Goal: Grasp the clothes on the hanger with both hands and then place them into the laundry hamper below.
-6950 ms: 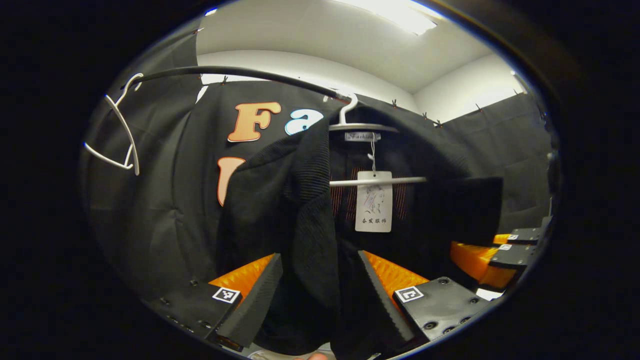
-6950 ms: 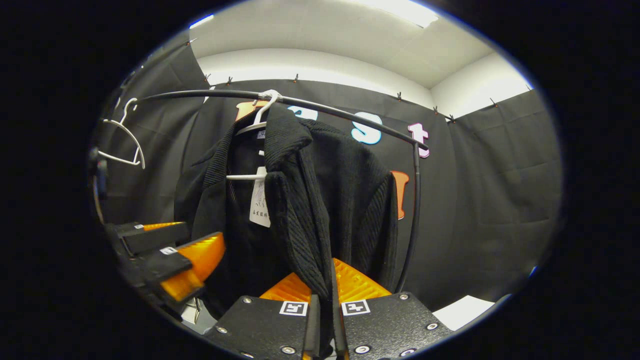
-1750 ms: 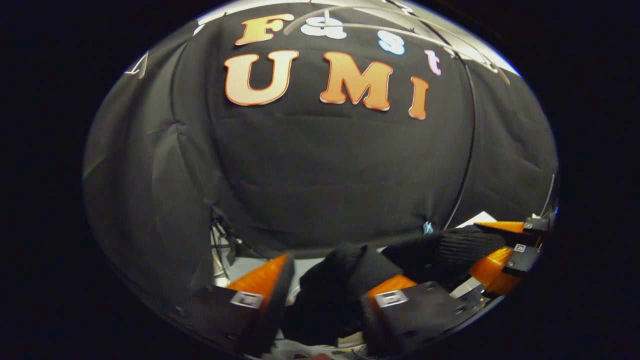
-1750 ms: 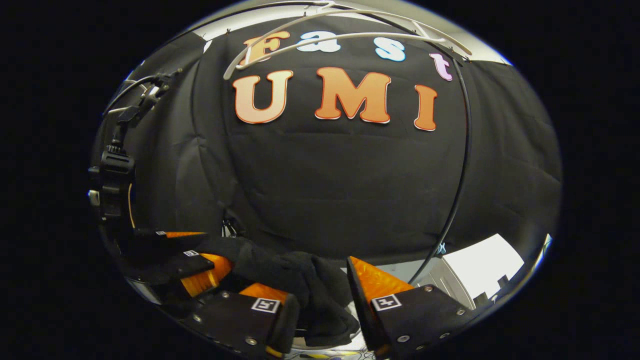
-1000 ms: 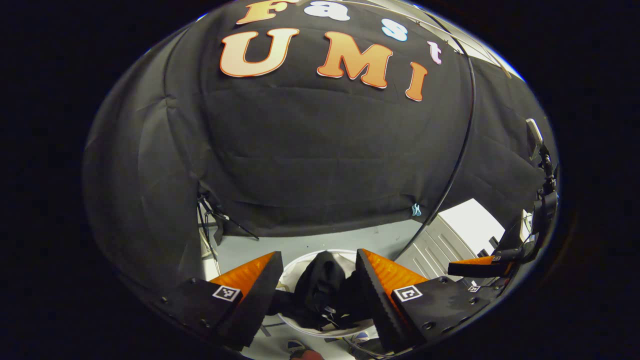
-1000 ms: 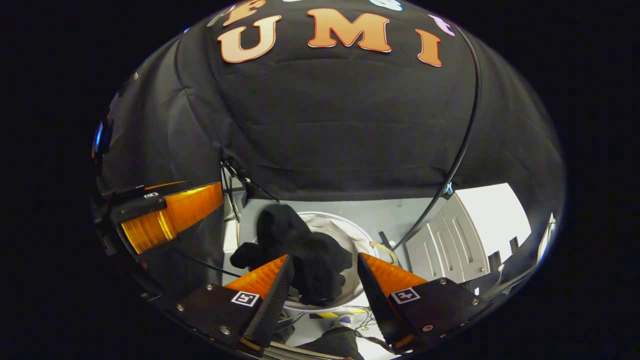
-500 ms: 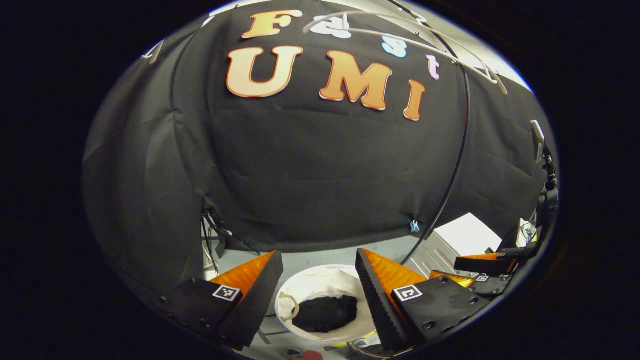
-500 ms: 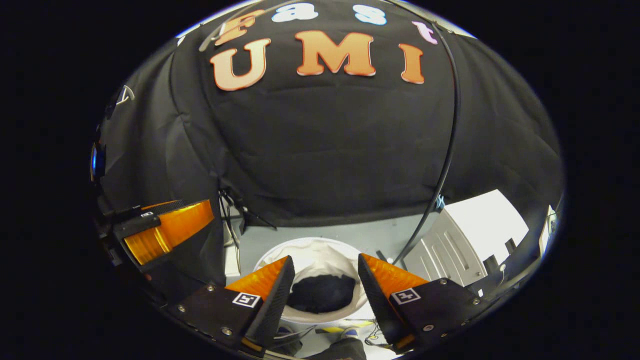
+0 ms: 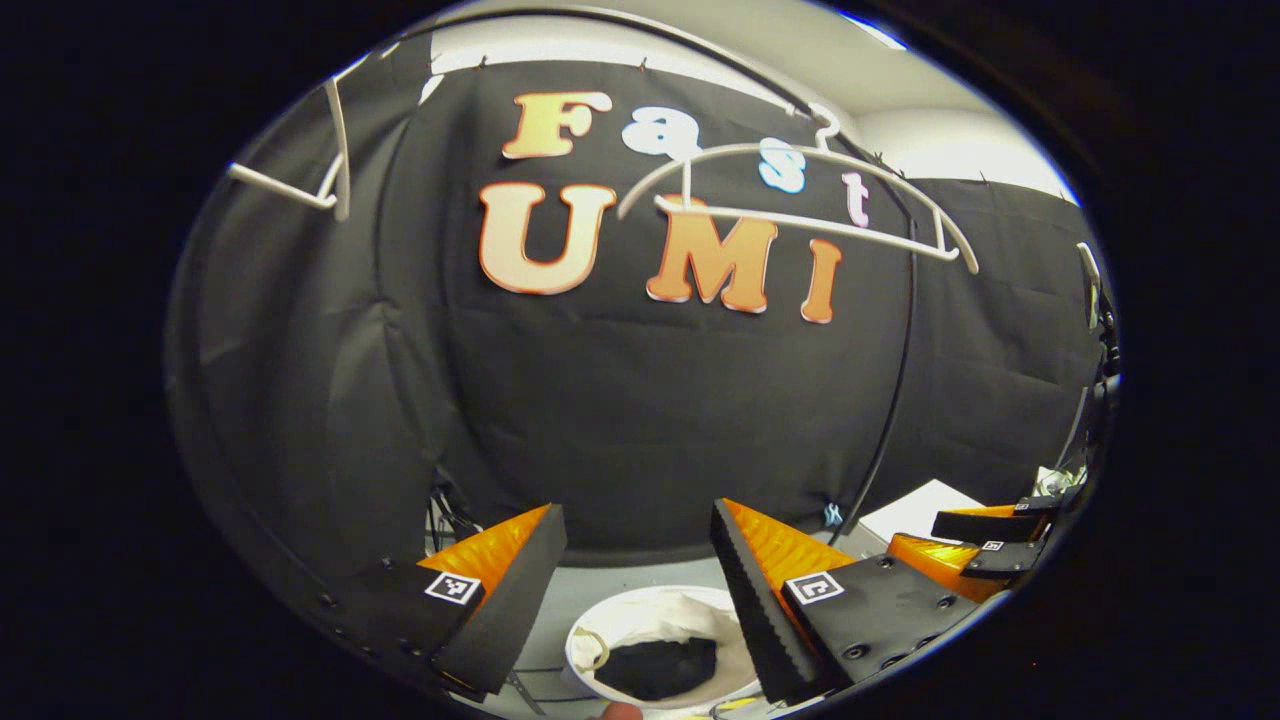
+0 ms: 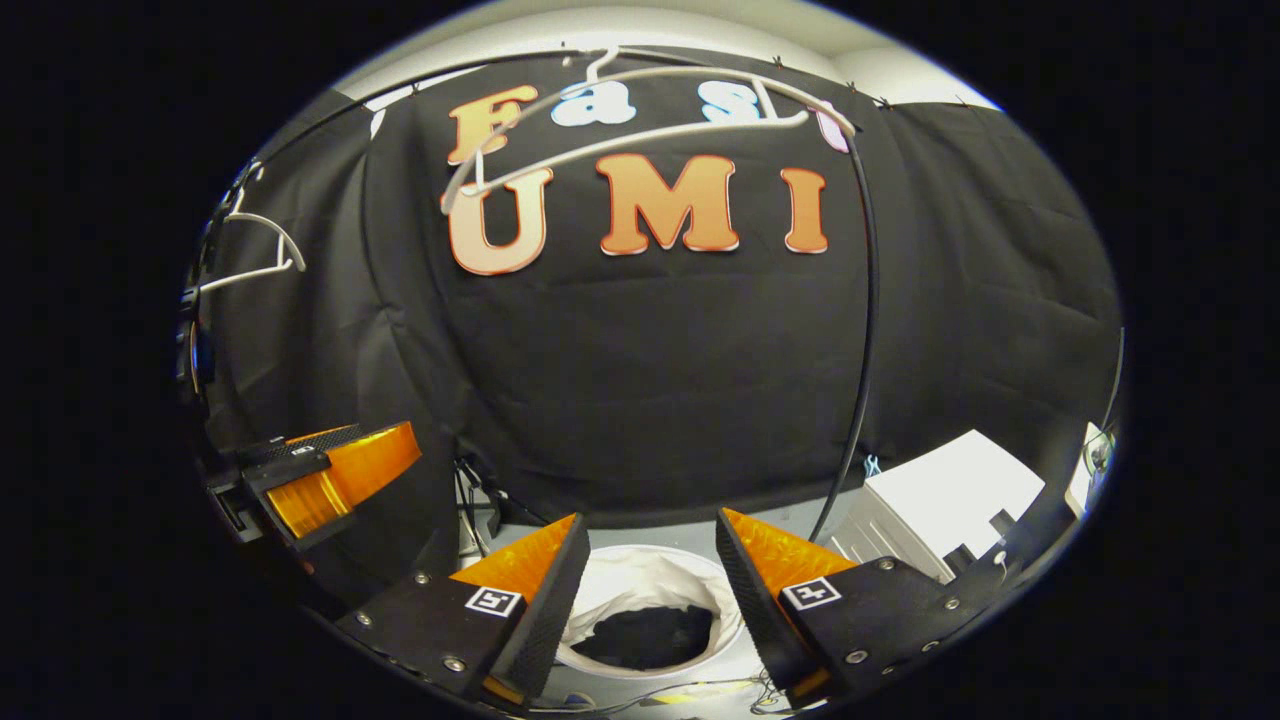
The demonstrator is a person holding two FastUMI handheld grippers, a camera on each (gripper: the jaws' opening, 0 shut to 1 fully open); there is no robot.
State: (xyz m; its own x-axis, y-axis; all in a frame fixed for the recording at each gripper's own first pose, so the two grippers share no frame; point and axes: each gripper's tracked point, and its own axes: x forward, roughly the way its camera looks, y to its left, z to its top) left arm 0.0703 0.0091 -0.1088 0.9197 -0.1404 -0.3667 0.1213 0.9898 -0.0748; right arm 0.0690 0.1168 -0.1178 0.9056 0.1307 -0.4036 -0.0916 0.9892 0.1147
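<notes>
Black clothes (image 9: 658, 667) down in the white hamper (image 9: 640, 618), below both grippers' parted, empty fingers (image 10: 545, 590).

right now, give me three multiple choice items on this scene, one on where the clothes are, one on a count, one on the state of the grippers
1. Where is the black garment?
A. on the white hanger
B. inside the laundry hamper
C. on the floor beside the hamper

2. How many white hangers show in the left gripper view?
A. two
B. four
C. none

3. How do the left gripper and right gripper stand?
A. both shut on the garment
B. one open, one shut
C. both open, holding nothing

Answers:
1 B, the dark bundle lies within the hamper's white lining.
2 A, one bare hanger at the middle of the rail, another hanger at the far left.
3 C, each pair of fingers is spread with the hamper seen between them.
</notes>
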